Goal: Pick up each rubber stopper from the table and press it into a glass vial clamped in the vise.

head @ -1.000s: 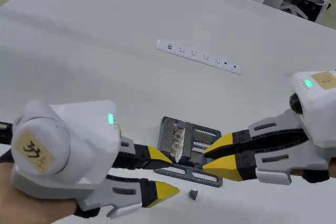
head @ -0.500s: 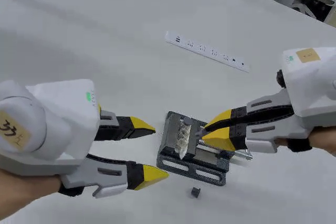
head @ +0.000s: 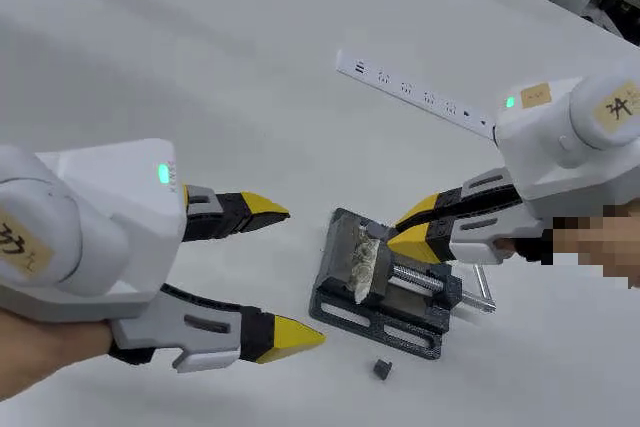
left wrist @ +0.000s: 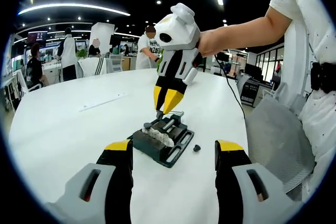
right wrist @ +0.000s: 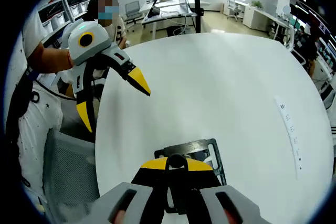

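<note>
At the vise (head: 372, 323), right claw (head: 395, 235) tight on a rubber stopper (right wrist: 176, 160); left claw (head: 305, 275) wide, empty, farther back.

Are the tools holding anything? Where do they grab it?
The right tool pinches a dark rubber stopper by its sides, over the vise. The left tool holds nothing.

Left gripper (head: 302, 275): white body, grey-black jaws, yellow tips, green light. Right gripper (head: 396, 234): same colours. Held stopper (right wrist: 176, 161): dark grey. Loose stopper (head: 383, 369): dark grey. Vise (head: 385, 315): black. Table (head: 200, 67), power strip (head: 420, 97): white.
</note>
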Demonstrator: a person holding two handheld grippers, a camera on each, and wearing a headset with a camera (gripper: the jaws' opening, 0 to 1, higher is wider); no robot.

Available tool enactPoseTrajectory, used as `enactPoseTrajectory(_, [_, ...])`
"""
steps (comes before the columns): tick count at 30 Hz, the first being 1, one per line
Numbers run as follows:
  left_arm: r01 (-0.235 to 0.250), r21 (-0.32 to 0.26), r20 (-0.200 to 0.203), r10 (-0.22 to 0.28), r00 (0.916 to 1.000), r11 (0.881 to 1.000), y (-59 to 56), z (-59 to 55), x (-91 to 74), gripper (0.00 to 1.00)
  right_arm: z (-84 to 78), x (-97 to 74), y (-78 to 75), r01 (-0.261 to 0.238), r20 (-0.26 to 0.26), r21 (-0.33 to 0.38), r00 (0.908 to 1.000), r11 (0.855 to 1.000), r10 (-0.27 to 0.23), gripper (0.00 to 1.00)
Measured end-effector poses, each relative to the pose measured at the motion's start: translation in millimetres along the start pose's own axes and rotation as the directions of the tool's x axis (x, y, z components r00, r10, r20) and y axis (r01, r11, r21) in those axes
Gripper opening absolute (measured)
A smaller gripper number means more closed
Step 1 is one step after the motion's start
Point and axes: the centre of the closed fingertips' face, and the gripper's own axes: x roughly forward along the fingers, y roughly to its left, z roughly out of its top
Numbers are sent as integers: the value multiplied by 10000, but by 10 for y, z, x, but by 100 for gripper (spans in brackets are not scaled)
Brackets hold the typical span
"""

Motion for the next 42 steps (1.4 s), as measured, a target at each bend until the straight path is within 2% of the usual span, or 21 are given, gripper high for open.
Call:
enactPoseTrajectory(3, [-21,-7,120,21,9999,10000,22,-13,-7,67,-37,79,-43,58,-285,-82,9996,9999,-60,5])
enactPoseTrajectory(10, [115,-33,109,-115,9999,9999,10,-70,-5,72,-109,201,-90,178,-825,-185,9964,9997,-192,5])
enactPoseTrajectory(13, [180,-38,3,-180,9998,9998,10,-122,-9,72,-135,250,-86,142,-1009,-231,9948,9996,-165,5])
enactPoseTrajectory(16, [219,-70,74,-219,9997,9997,12,-123,-19,73,-157,296,-124,270,-1233,-400,9919,9988,-317,5])
enactPoseTrajectory(27, [323,-80,113,-322,9994,9994,2,-142,-14,73,-201,360,-184,274,-1555,-435,9873,9987,-338,5])
enactPoseTrajectory(42, [301,-213,216,-296,9993,9993,14,-161,-17,71,-201,380,-152,267,-1970,-567,9797,9980,-374,5])
